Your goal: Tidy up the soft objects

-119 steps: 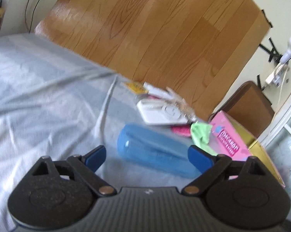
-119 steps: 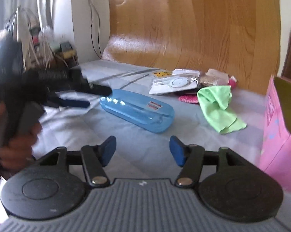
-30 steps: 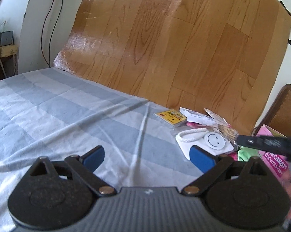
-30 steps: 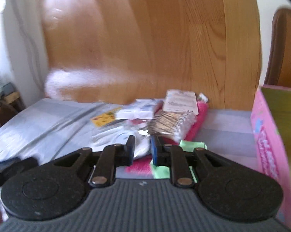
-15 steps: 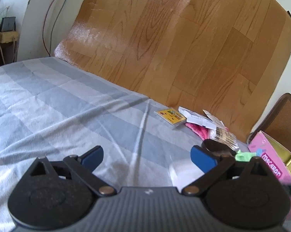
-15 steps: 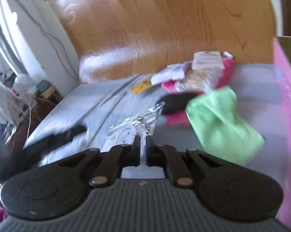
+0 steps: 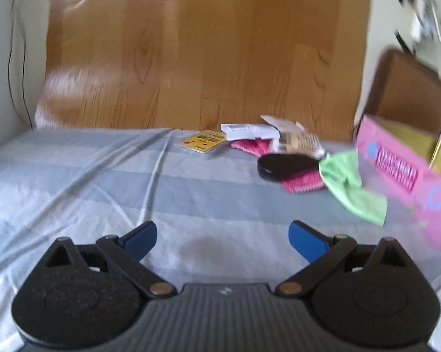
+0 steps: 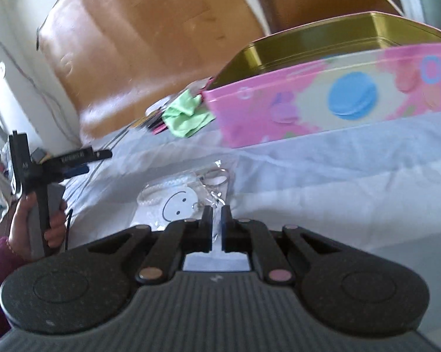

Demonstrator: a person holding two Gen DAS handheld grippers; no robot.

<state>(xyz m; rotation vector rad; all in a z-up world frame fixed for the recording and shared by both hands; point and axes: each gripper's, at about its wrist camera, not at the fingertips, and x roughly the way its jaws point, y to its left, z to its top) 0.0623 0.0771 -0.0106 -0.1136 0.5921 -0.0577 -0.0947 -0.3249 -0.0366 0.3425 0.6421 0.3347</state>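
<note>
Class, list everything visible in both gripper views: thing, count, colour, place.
Striped bedsheet: one, grey-blue, underneath everything.
Green cloth: one, beside the tin.
Pink macaron tin: one, open, gold inside, at right.
Pink knitted pieces: at least two, in the far pile.
Black oval case: one, on the pink knit.
Yellow card: one, pile's left edge.
Bagged smiley keychain: one, white, in right hand-held gripper.
Left hand-held gripper: open, empty.

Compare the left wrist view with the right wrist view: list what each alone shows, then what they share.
Left wrist only: a yellow card, a black oval case on pink cloth.
Right wrist only: the smiley keychain packet pinched in the right gripper, a hand holding the left gripper.
Both: green cloth, pink tin, striped sheet.
</note>
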